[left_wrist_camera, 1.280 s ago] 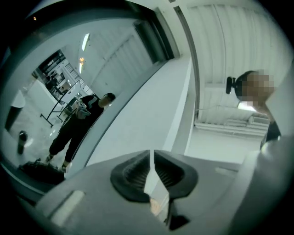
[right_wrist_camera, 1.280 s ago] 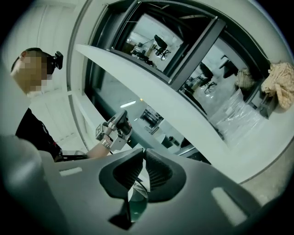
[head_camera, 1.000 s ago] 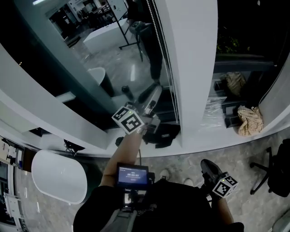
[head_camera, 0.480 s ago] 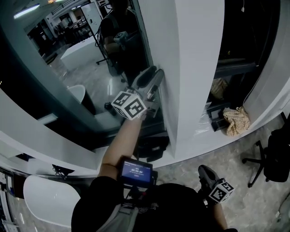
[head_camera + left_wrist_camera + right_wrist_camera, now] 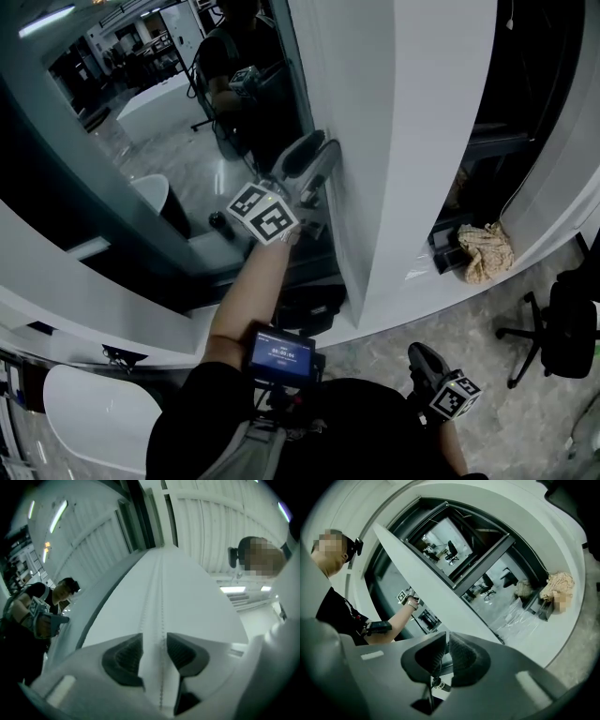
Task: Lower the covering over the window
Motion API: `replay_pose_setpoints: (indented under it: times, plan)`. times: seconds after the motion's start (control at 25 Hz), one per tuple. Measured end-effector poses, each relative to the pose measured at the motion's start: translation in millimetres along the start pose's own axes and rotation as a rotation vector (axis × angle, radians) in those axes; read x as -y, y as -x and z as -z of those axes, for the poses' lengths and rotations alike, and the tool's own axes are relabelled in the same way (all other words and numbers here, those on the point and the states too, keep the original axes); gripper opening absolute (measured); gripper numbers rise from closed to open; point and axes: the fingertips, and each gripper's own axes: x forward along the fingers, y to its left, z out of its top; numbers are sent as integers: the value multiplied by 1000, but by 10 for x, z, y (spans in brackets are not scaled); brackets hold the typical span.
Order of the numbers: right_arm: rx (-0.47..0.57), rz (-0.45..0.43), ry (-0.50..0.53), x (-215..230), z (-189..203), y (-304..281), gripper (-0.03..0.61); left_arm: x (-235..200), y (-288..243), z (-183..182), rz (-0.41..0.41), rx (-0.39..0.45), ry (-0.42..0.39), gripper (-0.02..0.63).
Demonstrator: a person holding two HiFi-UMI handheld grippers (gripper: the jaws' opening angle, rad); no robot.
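Pads (image 5: 461,656) of right gripper (image 5: 419,354) are pressed together on nothing, low by the waist. Left gripper (image 5: 314,157) is raised at the window's (image 5: 169,131) right edge, jaws just opened wide; bead cord (image 5: 162,597) is straddled unpinched against the pillar (image 5: 412,141). Covering not made out. If both strands are clamped, or the wrong one pulled, lowering would be jammed or reversed

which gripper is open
The left gripper, up at the pillar, jaws just opened with the bead chain between them; the right gripper hangs low, shut.
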Motion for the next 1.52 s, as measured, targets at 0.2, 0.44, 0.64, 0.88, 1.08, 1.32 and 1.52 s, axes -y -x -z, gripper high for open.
replay_pose_setpoints:
  times: [0.2, 0.44, 0.64, 0.88, 1.08, 1.32, 1.52]
  plan:
    - [-8, -5, 0, 46, -72, 1, 26, 163, 81, 155, 5, -62, -73, 12]
    - [-53, -60, 8, 96, -149, -73, 23, 185, 739, 1089, -112, -259, -117, 11]
    - [-123, -145, 54, 24, -203, -100, 21, 913, 2527, 3424, -251, -853, 140, 11]
    - [-92, -527, 155, -943, -815, -394, 48, 2537, 3443, 4215, -308, -959, 394, 12]
    - [-5, -887, 289, -2470, -1665, -506, 110, 2733, 3487, 4124, -431, -864, 371, 12]
    - [48, -966, 395, -3561, -2123, -621, 163, 2920, 3656, 4014, -447, -873, 350, 12]
    - [216, -801, 712, -3765, -2098, -746, 16, 3015, 3845, 3805, -414, -917, 363, 15]
